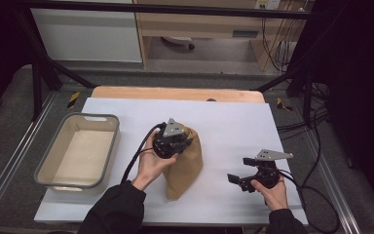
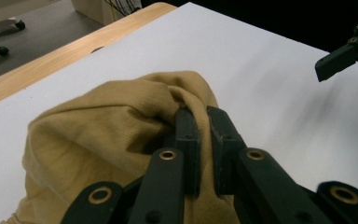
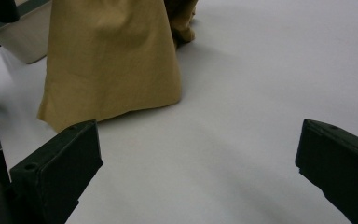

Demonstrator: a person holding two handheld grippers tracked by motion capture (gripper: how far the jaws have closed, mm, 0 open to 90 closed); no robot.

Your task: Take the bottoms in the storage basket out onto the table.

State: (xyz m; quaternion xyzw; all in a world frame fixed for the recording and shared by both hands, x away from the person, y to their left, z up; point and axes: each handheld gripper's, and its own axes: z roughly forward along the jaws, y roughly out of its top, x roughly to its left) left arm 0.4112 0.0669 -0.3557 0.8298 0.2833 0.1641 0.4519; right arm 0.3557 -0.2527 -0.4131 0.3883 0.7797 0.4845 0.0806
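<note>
Cloth (image 1: 185, 163) hangs upright from left gripper (image 1: 171, 141), hem on table.

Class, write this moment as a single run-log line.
left gripper: jaws shut on tan cloth, lifted | right gripper: jaws open, nothing held | grey bin: left, nothing inside

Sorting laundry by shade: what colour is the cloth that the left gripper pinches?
Mustard tan, plain, no pattern: the cloth shows best in the left gripper view.
</note>
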